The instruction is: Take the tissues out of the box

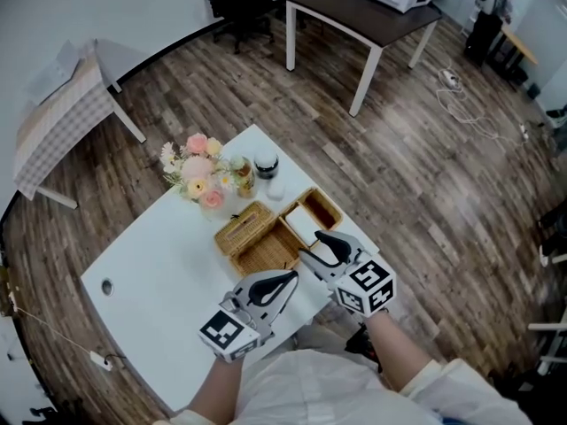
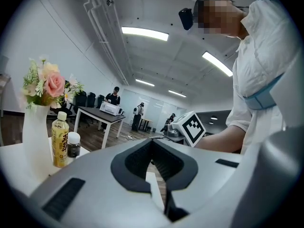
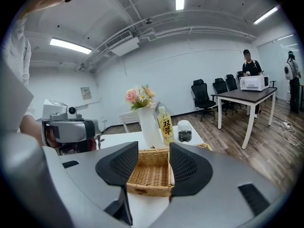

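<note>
Hovering low in the frame over the white table [image 1: 159, 273], the right gripper [image 3: 153, 161] stood wide open and empty, jaws framing a bare wicker basket [image 3: 149, 177], seemingly readied for the white tissues [image 1: 303, 226] in the wicker box [image 1: 330, 204] right of centre, while the left gripper [image 2: 152, 144] hung shut, idle.

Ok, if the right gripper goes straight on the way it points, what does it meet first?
Most likely the wicker basket, which sits straight ahead between the right gripper's open jaws; how near is hard to tell.

Left tongs [image 2: 152, 142] closed, right tongs [image 3: 153, 150] parted
</note>
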